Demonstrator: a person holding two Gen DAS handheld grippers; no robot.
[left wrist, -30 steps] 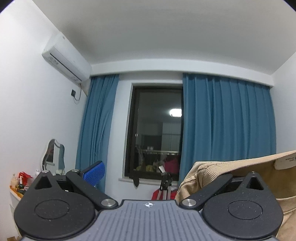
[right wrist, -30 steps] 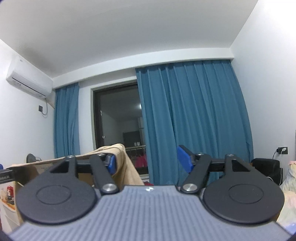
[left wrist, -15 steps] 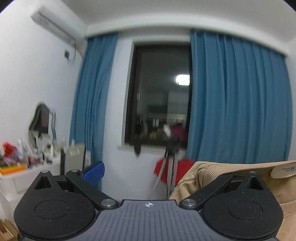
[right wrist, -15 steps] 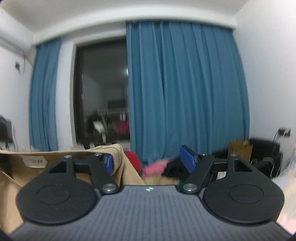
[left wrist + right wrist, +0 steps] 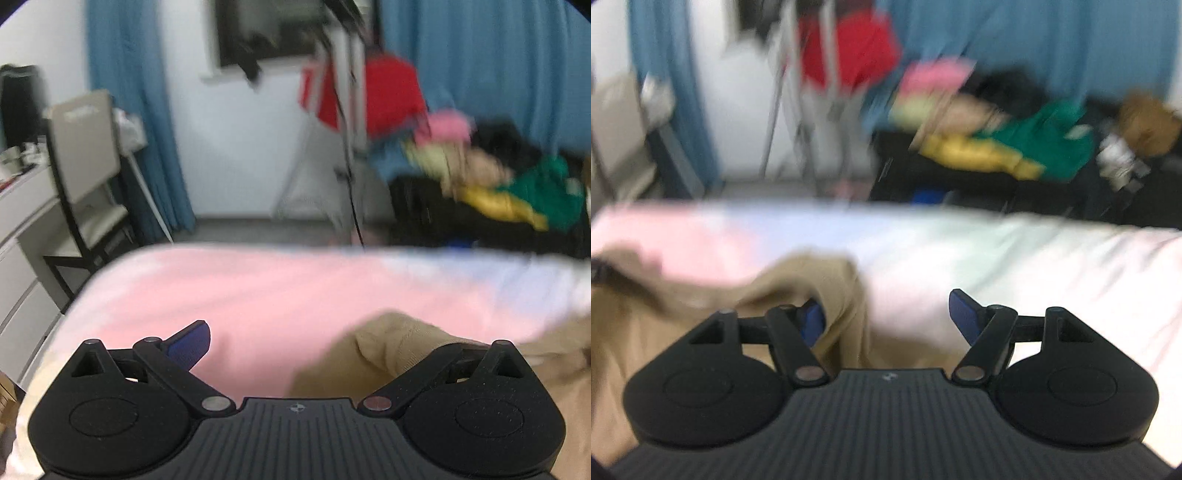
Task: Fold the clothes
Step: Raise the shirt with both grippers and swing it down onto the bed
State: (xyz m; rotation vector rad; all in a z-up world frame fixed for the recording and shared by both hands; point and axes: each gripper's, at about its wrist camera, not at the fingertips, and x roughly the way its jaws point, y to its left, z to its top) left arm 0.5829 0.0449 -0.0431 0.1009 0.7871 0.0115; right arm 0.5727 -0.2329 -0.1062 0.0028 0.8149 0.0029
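A tan ribbed garment [image 5: 399, 343] lies over the right finger of my left gripper [image 5: 299, 343] and hides that pad. The left blue pad [image 5: 192, 341] is bare, and the jaws stand wide apart. In the right wrist view the same tan garment [image 5: 820, 280] wraps around the left blue pad [image 5: 812, 320] of my right gripper [image 5: 886, 317], which is also open, and its right pad [image 5: 962, 314] is free. The cloth stretches between the two grippers and reaches down onto the pink and white bed sheet [image 5: 258, 291], seen also as the bed sheet [image 5: 997, 254].
Beyond the bed stands a metal rack with a red garment [image 5: 384, 88]. A pile of coloured clothes [image 5: 517, 184] lies on a black case. A chair [image 5: 85, 166] and a white desk stand at the left. Blue curtains [image 5: 480, 55] hang behind. Both views are blurred.
Both grippers have tilted down from the ceiling and window to the bed, bringing the tan garment down with them. Their jaws stay just as wide apart.
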